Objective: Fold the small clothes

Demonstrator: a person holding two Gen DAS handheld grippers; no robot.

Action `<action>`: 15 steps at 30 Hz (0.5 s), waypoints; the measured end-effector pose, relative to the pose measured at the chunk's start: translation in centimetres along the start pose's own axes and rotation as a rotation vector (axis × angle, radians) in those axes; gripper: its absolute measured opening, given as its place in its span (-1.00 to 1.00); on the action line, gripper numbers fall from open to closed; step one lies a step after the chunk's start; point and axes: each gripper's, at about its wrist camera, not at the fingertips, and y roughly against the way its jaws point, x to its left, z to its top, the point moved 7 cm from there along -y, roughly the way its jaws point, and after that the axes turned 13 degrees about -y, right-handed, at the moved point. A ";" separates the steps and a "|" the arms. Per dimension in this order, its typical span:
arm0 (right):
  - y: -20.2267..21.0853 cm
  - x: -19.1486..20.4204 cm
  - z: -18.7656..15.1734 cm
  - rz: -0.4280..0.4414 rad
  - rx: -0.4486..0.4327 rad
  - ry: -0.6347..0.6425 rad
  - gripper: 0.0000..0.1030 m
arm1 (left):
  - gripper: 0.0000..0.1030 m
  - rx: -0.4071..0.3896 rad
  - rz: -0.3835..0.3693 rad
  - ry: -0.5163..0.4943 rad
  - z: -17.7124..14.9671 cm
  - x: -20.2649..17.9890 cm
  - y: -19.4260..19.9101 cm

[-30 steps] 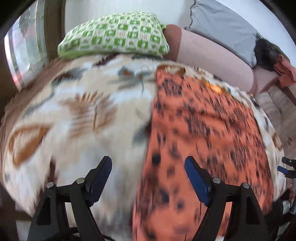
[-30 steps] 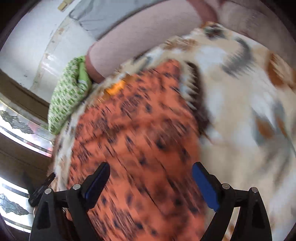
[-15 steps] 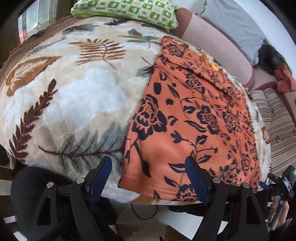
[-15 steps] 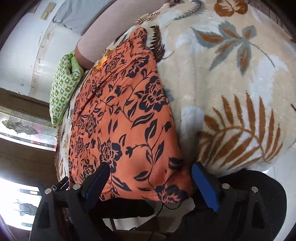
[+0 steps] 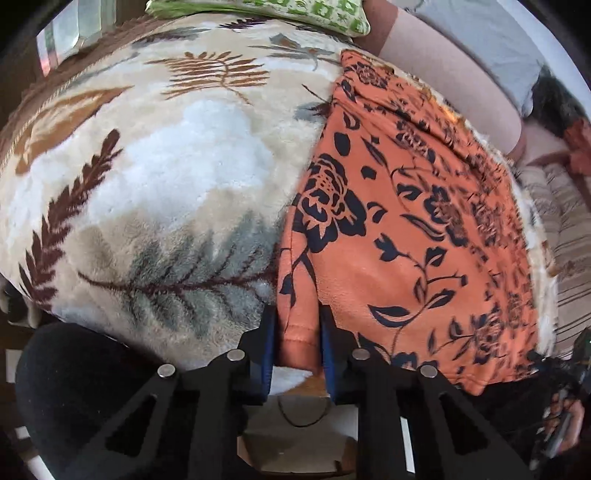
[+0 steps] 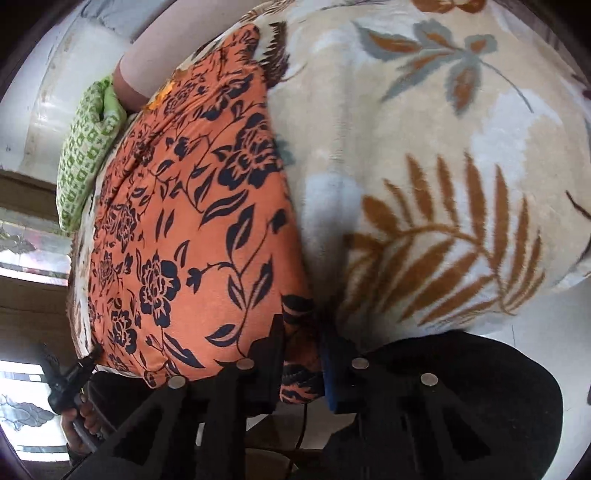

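An orange garment with a black flower print point(image 5: 406, 229) lies flat on a plush leaf-patterned blanket point(image 5: 166, 184). My left gripper point(image 5: 297, 332) is at the garment's near left corner; its jaws are closing, and the blue pads pinch the hem between them. In the right wrist view the same garment point(image 6: 192, 221) spreads away to the upper left over the blanket point(image 6: 424, 147). My right gripper point(image 6: 301, 339) is at the near right corner, its jaws closing with the bunched hem squeezed between the pads.
A green checked pillow point(image 5: 295, 11) and a pink bolster point(image 5: 443, 74) lie at the far end of the bed. A striped cushion point(image 5: 569, 229) is on the right. A dark rounded object point(image 5: 74, 387) sits below the bed's near edge, with floor beneath.
Both grippers came down to the garment's near edge, and their jaws went from wide apart to pinched on the two near corners of the hem.
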 end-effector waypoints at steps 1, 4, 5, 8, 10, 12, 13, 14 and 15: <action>0.5 0.2 -0.1 -0.020 -0.016 0.020 -0.55 | -0.56 -0.003 0.002 -0.004 -0.1 0.2 0.2; 1.3 0.7 0.1 -0.073 -0.049 0.059 0.74 | -0.07 -0.014 0.018 -0.017 -0.4 0.4 0.3; 1.4 0.8 0.3 -0.083 -0.078 0.067 0.81 | 0.03 -0.018 0.008 -0.015 -0.4 0.4 0.1; 0.0 1.5 0.4 -0.060 -0.032 0.067 0.73 | -0.36 -0.006 0.052 -0.070 -0.2 -0.2 -0.4; -1.6 1.6 0.1 -0.080 0.019 0.072 -0.01 | -0.80 0.011 0.059 -0.112 -0.1 -0.7 -0.5; -2.0 0.9 0.2 -0.104 0.011 0.064 -0.30 | -0.83 0.005 0.021 -0.095 0.1 -0.5 -0.1; -1.6 0.8 0.2 -0.075 0.016 0.050 -0.59 | -0.83 -0.004 0.006 -0.084 0.2 -0.4 0.3; -1.0 0.7 0.2 -0.017 0.028 0.030 -0.89 | -0.84 -0.017 -0.009 -0.069 0.4 -0.2 0.9; -0.3 0.6 0.2 0.017 0.029 0.013 -0.87 | -0.84 -0.041 -0.026 -0.055 0.8 0.0 1.9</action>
